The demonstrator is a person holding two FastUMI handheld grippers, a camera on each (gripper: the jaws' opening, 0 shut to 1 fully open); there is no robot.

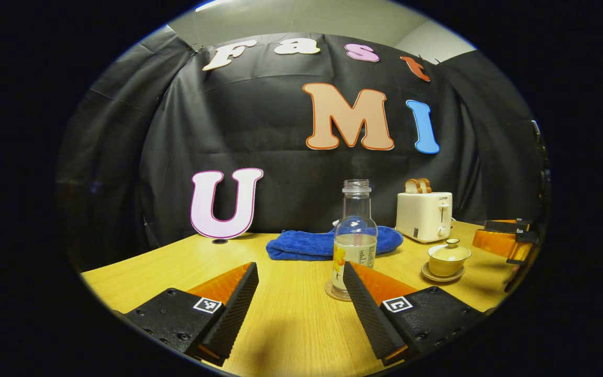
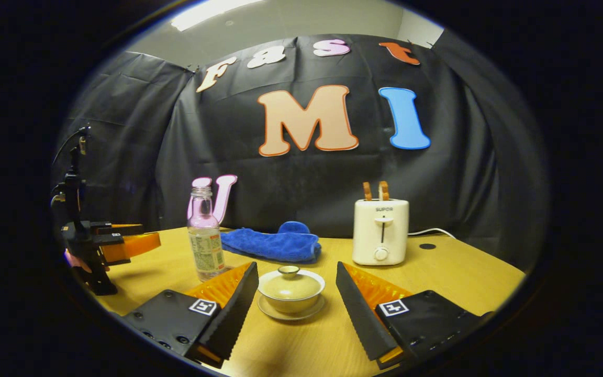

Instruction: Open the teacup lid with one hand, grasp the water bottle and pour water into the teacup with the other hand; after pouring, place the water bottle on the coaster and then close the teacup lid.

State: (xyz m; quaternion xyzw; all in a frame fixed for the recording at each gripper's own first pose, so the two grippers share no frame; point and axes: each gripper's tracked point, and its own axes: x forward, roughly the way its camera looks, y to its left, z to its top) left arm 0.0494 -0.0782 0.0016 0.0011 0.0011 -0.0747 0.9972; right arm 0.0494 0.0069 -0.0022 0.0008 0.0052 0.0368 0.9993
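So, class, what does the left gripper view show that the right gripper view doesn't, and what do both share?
Left gripper view: a clear coaster under the water bottle. Right gripper view: a hand holding the left gripper. Both: bottle, lidded teacup, blue towel, toaster, wooden table.

There's a white toaster (image 2: 380, 232) on the wooden table (image 2: 469, 283), two toast slices (image 2: 375, 190) sticking up. Left of the toaster lies a folded blue towel (image 2: 272, 243).
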